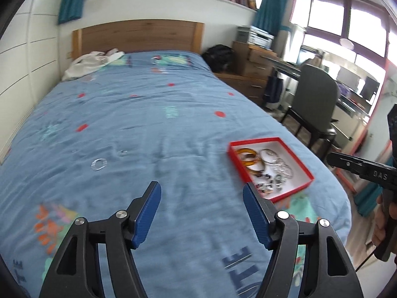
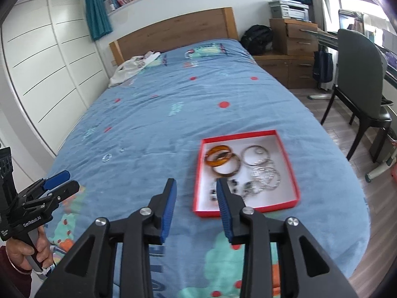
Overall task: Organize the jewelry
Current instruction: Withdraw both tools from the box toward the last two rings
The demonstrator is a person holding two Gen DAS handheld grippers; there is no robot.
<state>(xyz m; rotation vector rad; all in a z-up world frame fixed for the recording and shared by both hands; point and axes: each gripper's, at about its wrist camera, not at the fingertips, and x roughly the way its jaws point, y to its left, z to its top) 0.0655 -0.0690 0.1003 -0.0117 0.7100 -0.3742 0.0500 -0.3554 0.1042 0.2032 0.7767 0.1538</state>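
A red tray (image 1: 292, 193) (image 2: 198, 173) with a white floor lies on the blue bedspread. It holds amber bangles (image 1: 249, 160) (image 2: 223, 160), silver bangles (image 1: 269, 155) (image 2: 255, 155), silver chain pieces (image 2: 266, 176) and small dark items (image 1: 268, 186). A clear ring (image 1: 99, 164) (image 2: 106, 158) and a small silver piece (image 1: 122, 152) (image 2: 121, 149) lie loose on the bedspread, left of the tray. My left gripper (image 1: 201, 190) is open and empty above the bed between them. My right gripper (image 2: 196, 183) is open and empty at the tray's near left edge.
The bed (image 1: 148, 114) has a wooden headboard (image 1: 139, 34) and a white cloth (image 1: 84, 65) near it. A wardrobe (image 2: 42, 69) stands left. A chair (image 2: 359, 79), desk and drawers (image 2: 297, 49) stand right of the bed.
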